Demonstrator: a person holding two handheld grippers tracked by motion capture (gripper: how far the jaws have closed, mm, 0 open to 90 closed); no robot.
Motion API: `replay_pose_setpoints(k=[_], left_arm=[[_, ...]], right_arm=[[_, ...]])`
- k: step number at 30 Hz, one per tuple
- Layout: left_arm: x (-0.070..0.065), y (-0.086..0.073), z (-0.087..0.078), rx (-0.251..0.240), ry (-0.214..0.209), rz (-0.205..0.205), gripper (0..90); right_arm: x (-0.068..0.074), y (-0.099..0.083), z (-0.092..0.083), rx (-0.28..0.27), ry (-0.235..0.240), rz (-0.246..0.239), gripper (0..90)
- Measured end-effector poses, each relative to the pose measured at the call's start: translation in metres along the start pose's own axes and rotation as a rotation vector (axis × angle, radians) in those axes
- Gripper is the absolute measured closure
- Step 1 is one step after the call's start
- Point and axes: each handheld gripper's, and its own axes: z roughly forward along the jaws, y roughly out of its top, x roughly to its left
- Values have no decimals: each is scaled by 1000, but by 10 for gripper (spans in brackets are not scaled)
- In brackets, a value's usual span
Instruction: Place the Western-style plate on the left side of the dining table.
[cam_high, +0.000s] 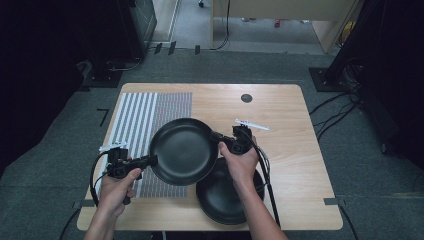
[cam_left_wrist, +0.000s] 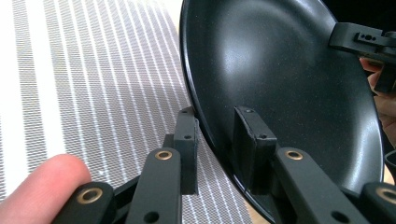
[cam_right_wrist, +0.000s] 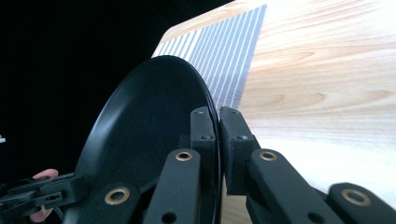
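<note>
the left gripper (cam_high: 148, 161) and right gripper (cam_high: 216, 137) each clamp opposite rims of a black plate (cam_high: 182, 150), held above the wooden table (cam_high: 280, 130), partly over the striped mat (cam_high: 145, 117). a second plate (cam_high: 220, 200) lies on the table just beneath it.

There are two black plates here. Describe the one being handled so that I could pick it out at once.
On the wooden table, a striped mat covers the left part. The held plate hangs over the mat's right edge, clamped at its rim by the left gripper and the right gripper. The other plate lies flat near the front edge, partly under it.
</note>
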Motion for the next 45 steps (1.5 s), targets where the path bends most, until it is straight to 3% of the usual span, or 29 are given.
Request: replay_pose_setpoints(k=[21,28,45], left_arm=[[45,11,-15,-59,51,-99,722],[56,12,-13,-67,65,-125,722],[86,17,-4,-109,134,-194,723]], right_arm=[[26,24,65,58,28,-37,851],[27,27,83,69,29,-50,850],[23,32,132,119,24,-22,848]])
